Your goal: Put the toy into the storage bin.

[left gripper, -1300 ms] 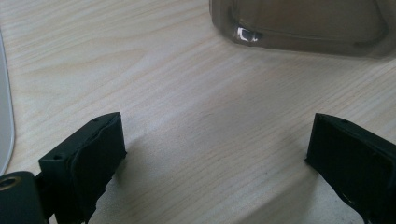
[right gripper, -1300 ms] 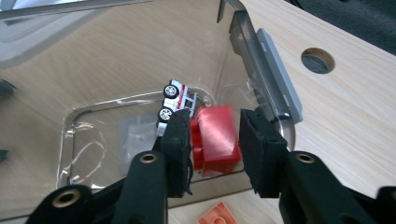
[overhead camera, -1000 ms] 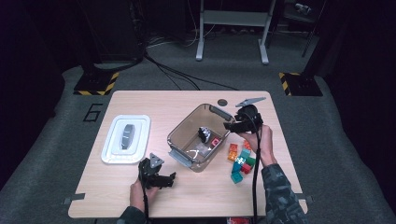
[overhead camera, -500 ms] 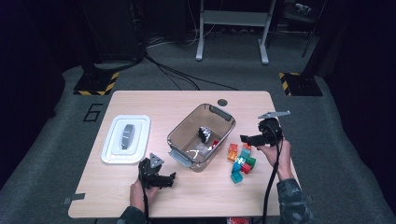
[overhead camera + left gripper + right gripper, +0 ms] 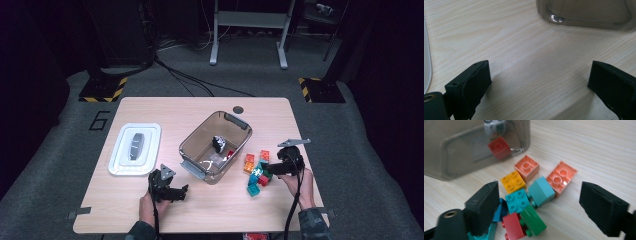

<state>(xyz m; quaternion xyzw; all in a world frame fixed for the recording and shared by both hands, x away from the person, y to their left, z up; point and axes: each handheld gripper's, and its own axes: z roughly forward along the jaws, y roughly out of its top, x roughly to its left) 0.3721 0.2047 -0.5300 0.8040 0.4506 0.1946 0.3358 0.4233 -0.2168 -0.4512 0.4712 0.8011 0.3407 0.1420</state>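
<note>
Right tongs (image 5: 539, 202), closing but gripping nothing, straddle glossy studded plastic bricks (image 5: 529, 195) on the wood-grain bench (image 5: 599, 150). Left tongs (image 5: 539, 82) gape beside the smoky, seemingly plastic bin (image 5: 584, 12).

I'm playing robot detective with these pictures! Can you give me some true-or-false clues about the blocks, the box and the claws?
1. The right claw hangs open over the pile of blocks. True.
2. The box has no blocks in it. False: a red block lies inside.
3. The left claw grips a yellow block. False: it is open over bare table.
4. The white lid lies left of the box. True.
</note>
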